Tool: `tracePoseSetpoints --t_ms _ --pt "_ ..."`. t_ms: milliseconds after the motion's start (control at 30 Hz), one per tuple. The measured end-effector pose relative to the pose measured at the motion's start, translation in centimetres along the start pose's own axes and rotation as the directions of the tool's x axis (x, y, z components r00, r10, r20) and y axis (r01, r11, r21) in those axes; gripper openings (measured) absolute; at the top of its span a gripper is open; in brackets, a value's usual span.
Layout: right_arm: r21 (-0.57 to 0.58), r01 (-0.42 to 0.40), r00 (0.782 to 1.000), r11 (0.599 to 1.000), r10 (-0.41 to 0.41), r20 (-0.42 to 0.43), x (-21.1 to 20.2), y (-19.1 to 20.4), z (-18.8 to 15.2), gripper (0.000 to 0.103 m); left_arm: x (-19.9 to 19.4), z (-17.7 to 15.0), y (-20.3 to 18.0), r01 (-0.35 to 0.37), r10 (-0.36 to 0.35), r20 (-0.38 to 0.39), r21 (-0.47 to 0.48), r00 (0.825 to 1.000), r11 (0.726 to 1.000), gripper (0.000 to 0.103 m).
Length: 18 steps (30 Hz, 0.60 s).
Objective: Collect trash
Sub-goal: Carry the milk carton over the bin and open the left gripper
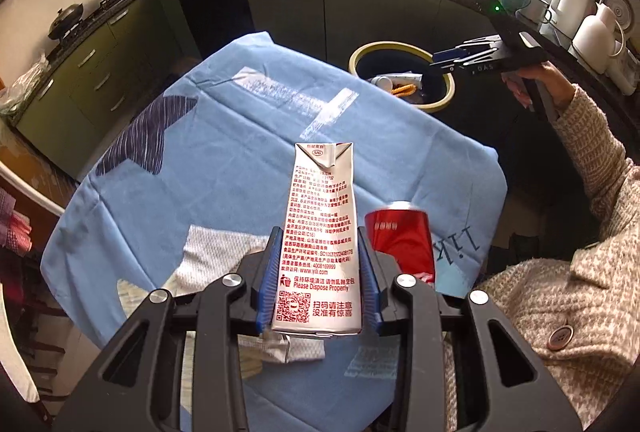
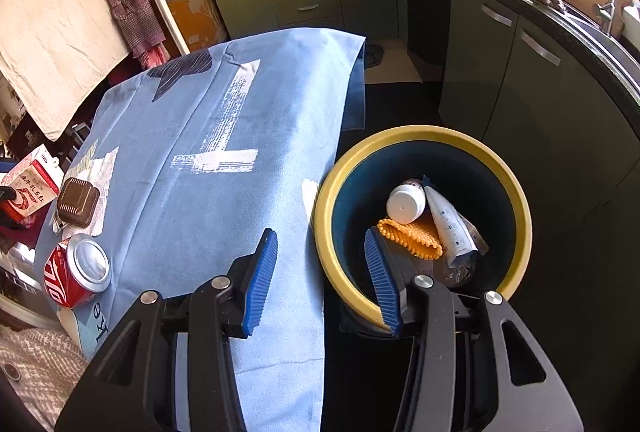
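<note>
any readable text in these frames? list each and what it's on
"SIG", "Please Dispose Properly", "www.yili.com": milk carton held in the left gripper; its Chinese fine print is too small.
"ke": blue tablecloth, a cut-off word.
Red can: white lettering, unreadable.
Pouch in the bin: too small.

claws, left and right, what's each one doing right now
Left claw: closed on the milk carton, lifted above the blue tablecloth.
Right claw: open, holding nothing, over the edge of the trash bin.
</note>
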State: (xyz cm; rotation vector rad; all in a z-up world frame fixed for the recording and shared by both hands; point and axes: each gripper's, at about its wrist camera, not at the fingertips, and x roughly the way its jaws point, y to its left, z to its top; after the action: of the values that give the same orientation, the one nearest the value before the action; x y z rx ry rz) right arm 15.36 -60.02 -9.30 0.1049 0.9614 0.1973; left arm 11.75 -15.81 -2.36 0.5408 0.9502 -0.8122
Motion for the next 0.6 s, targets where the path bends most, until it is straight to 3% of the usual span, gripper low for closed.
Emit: tracePoseSetpoints --t_ms 167,433,600 --pt "0.089 0.036 0.999 0.995 -0.039 0.035 -2.3 -2.7 -1.1 0.046 3.4 6.9 -2.6 0.049 -0.05 0.008 0.087 0.999 0.995 0.034" --pt "0.267 0.063 0.989 0.962 -0.095 0.11 -6.7 -7.4 -5.1 0.046 13.9 19.5 -8.7 0.196 -0.19 -0.054 0.139 0.98 0.971 0.034" --pt "0.331 0.077 0.986 0.941 -0.121 0.114 -8.9 -9.3 -8.3 0.046 21.4 24.4 -13.1 0.198 -0.183 -0.096 0.192 0.978 0.961 0.034"
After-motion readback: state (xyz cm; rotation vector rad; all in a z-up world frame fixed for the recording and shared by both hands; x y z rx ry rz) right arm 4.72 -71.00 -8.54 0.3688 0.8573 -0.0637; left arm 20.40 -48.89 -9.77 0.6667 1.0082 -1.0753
